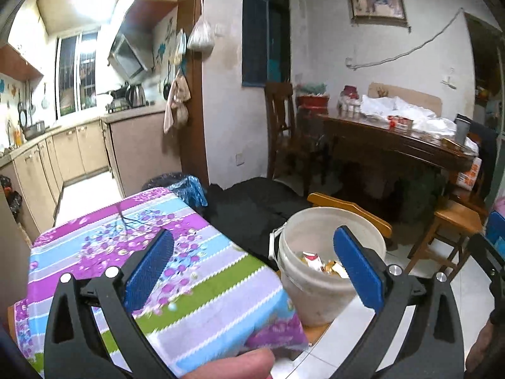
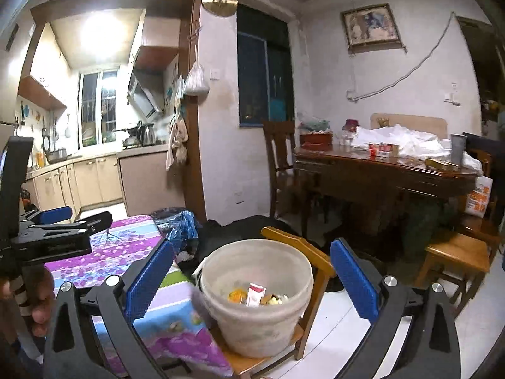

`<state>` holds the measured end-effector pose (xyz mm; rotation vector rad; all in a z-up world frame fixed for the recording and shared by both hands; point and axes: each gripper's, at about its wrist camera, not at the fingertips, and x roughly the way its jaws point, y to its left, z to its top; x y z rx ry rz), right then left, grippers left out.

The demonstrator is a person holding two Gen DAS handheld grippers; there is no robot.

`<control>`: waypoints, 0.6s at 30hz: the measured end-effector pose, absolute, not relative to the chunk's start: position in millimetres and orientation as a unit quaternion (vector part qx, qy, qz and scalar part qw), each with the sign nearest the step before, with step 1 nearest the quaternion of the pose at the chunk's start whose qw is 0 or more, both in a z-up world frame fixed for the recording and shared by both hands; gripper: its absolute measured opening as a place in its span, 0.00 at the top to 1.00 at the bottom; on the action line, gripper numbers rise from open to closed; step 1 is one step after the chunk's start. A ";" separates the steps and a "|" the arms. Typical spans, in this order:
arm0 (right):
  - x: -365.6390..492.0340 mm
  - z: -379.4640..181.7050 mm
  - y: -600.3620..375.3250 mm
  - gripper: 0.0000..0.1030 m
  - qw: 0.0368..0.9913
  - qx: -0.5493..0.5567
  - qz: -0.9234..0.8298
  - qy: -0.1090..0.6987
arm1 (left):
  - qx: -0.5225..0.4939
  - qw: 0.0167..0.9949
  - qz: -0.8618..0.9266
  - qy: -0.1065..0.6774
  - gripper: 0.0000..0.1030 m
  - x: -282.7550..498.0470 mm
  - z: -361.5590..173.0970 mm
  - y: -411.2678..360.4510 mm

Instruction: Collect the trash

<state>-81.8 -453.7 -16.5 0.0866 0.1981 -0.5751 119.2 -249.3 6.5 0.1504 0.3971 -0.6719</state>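
Note:
A white plastic bucket (image 1: 315, 297) (image 2: 252, 322) stands on a small wooden chair (image 2: 303, 246) beside a table with a flowered cloth (image 1: 126, 252) (image 2: 126, 246). Several wrappers, one red and white (image 2: 255, 293), lie in the bucket and also show in the left wrist view (image 1: 315, 262). My left gripper (image 1: 252, 271) is open and empty over the table's right edge, next to the bucket; it also shows at the left of the right wrist view (image 2: 50, 224). My right gripper (image 2: 252, 274) is open and empty above the bucket.
A dark bag (image 1: 252, 211) lies on the floor behind the bucket. A blue-lined bin (image 1: 186, 186) stands by the wall. A cluttered dark wooden table (image 2: 378, 164) with chairs (image 2: 454, 252) is at the right. The kitchen (image 2: 94, 158) opens at the left.

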 end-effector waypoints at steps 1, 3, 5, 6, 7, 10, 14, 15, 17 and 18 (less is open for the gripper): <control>-91.0 -19.9 -444.9 0.04 0.953 0.042 -0.285 0.092 | 0.072 0.922 -0.330 0.188 0.05 111.2 4.7 -242.6; -113.9 -28.3 -421.8 0.04 0.952 0.043 -0.290 0.084 | 0.072 0.922 -0.336 0.179 0.05 94.6 -0.4 -229.8; -131.2 -34.5 -404.2 0.04 0.951 0.041 -0.298 0.076 | 0.073 0.921 -0.338 0.180 0.05 80.5 -5.2 -221.1; -139.7 -36.7 -396.9 0.04 0.950 0.039 -0.301 0.072 | 0.068 0.920 -0.341 0.179 0.05 72.1 -6.6 -215.9; -147.3 -38.8 -389.3 0.04 0.949 0.036 -0.305 0.067 | 0.064 0.921 -0.341 0.175 0.05 67.9 -6.4 -211.5; -174.6 -41.6 -364.3 0.04 0.950 0.017 -0.311 0.033 | 0.049 0.926 -0.346 0.146 0.05 46.1 -5.5 -198.7; -195.1 -42.1 -349.0 0.04 0.951 0.014 -0.308 0.008 | 0.040 0.928 -0.351 0.117 0.05 22.1 -7.6 -188.2; -195.7 -40.2 -348.0 0.04 0.952 0.016 -0.306 0.004 | 0.040 0.928 -0.351 0.116 0.05 19.2 -8.7 -185.8; -202.9 -39.6 -342.0 0.04 0.953 0.020 -0.301 -0.004 | 0.037 0.932 -0.344 0.106 0.05 12.3 -9.2 -180.0; -206.1 -40.4 -338.9 0.04 0.954 0.021 -0.298 -0.005 | 0.034 0.933 -0.343 0.106 0.05 12.2 -9.8 -177.3</control>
